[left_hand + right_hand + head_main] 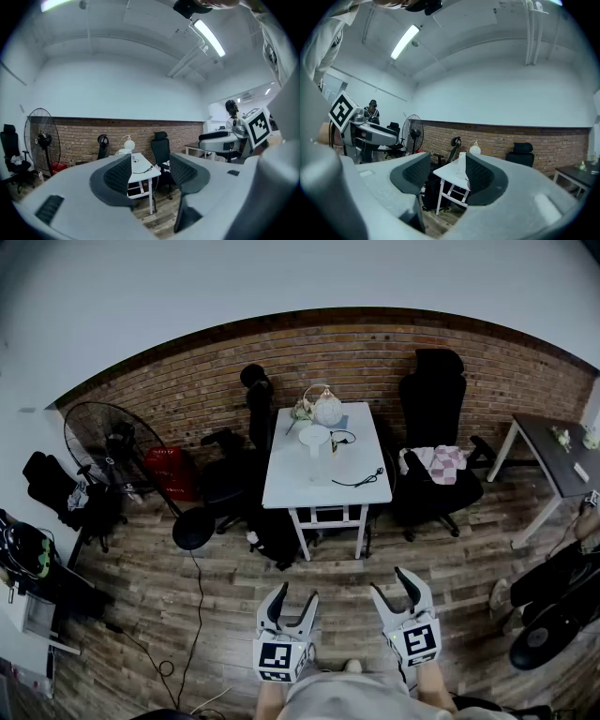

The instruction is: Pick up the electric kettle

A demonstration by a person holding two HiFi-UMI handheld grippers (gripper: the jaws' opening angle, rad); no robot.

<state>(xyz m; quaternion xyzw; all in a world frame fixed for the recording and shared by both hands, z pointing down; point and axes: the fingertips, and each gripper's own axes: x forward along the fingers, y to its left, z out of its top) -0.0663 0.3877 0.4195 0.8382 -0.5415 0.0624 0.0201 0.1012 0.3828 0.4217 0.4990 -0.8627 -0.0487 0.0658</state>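
The electric kettle (pixel 317 448), pale with a round white lid, stands on the white table (pixel 286 474) near its far end, and a black cord (pixel 361 481) runs from it across the top. It also shows as a tall pale cylinder (pixel 462 163) between the jaws' line of sight in the right gripper view. My left gripper (pixel 295 594) and right gripper (pixel 391 583) hover side by side over the wooden floor, well short of the table. Both point at it, open, with nothing between their jaws.
A white globe-shaped object with a looped handle (pixel 327 409) stands behind the kettle. Black office chairs (pixel 433 442) flank the table, another (pixel 246 460) on its left. A standing fan (pixel 103 446), a red box (pixel 169 472) and a dark desk (pixel 553 456) line the brick wall.
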